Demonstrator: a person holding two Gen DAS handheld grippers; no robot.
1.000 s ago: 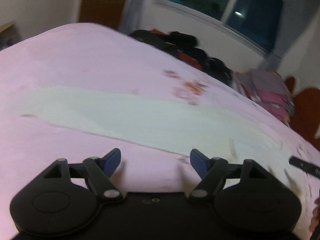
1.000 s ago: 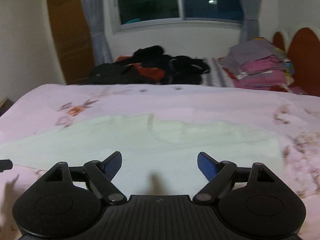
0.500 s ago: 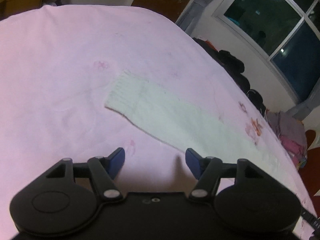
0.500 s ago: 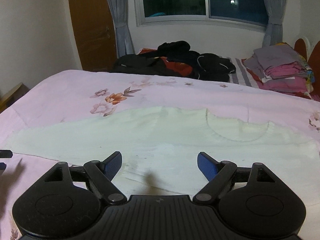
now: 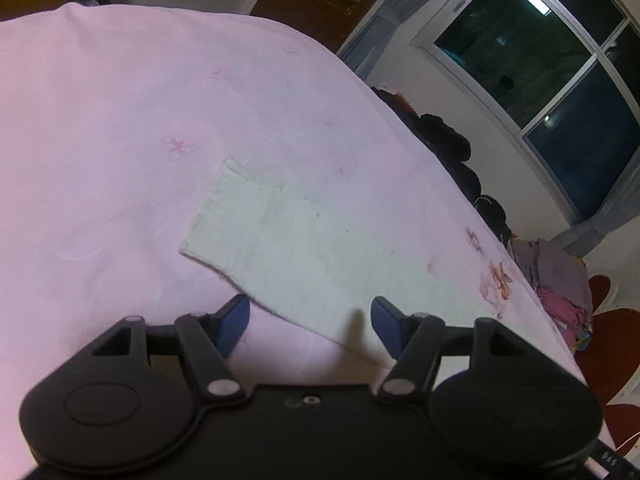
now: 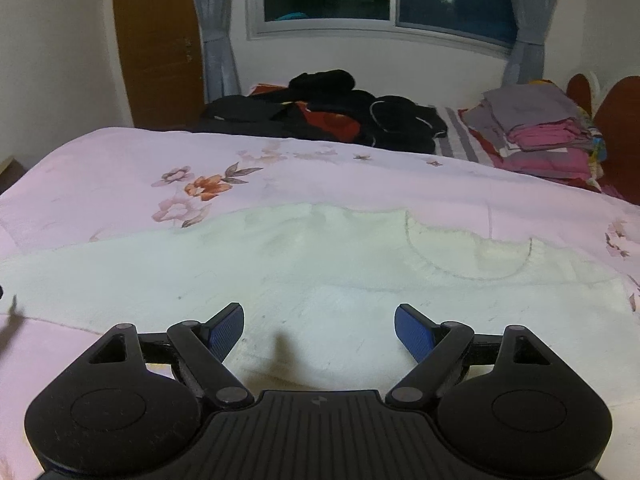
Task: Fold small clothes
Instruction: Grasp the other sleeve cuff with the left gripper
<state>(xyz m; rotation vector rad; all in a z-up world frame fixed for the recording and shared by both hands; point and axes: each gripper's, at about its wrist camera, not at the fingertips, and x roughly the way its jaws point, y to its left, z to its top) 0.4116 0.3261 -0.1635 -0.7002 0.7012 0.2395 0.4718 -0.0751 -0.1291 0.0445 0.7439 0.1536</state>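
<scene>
A pale green knitted sweater (image 6: pixel 320 272) lies spread flat on the pink bedspread (image 6: pixel 100 160), neckline toward the far side. Its long sleeve (image 5: pixel 288 236) stretches out in the left wrist view, ribbed cuff at the far left end. My left gripper (image 5: pixel 310 320) is open and empty, hovering just above the sleeve's near edge, a little back from the cuff. My right gripper (image 6: pixel 319 330) is open and empty, low over the sweater's body near its front hem.
A heap of dark clothes (image 6: pixel 328 112) lies at the bed's far side under the window. A stack of folded clothes (image 6: pixel 540 132) sits at the far right by the red headboard (image 6: pixel 620 128). A wooden door (image 6: pixel 156 40) stands at the back left.
My left gripper has swung left along the sleeve and closed in on its cuff end. My right gripper has moved forward and lower over the sweater's body. Both stay open.
</scene>
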